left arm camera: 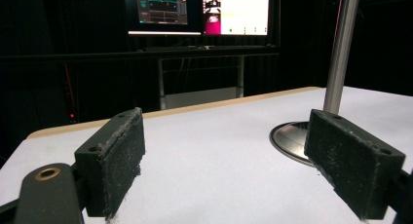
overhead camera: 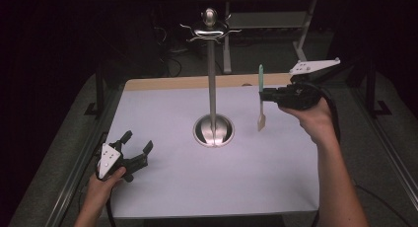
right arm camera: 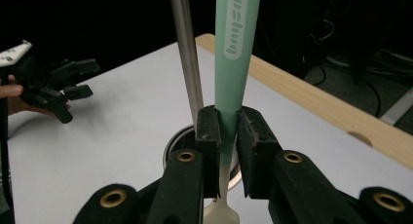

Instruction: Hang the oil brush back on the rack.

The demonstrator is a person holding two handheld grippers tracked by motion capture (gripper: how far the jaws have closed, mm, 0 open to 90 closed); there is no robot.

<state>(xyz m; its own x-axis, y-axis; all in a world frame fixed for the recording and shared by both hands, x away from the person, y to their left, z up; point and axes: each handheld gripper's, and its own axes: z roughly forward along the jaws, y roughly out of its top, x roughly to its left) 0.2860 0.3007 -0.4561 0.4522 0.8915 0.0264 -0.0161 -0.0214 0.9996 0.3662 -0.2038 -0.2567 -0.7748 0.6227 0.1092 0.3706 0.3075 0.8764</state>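
A tall polished steel stand (overhead camera: pixel 213 89) with a round dished base rises from the pale matte table (overhead camera: pixel 162 187). Right of the stand, the right gripper (overhead camera: pixel 263 94) pinches an upright mint-green spatula (right arm camera: pixel 233 63), its handle embossed with unreadable white lettering, its cream blade hanging above the table. Left of the stand, the left gripper (overhead camera: pixel 137 140) rests with its rough black pads spread, holding nothing.

High cam overhead; claw cams close, sharing stand (overhead camera: pixel 212 89).

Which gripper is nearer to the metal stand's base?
The right. The right gripper, shut on the green-handled utensil, is raised beside the metal stand, up and right of its base. The left gripper, open, sits farther off near the table's front-left corner.
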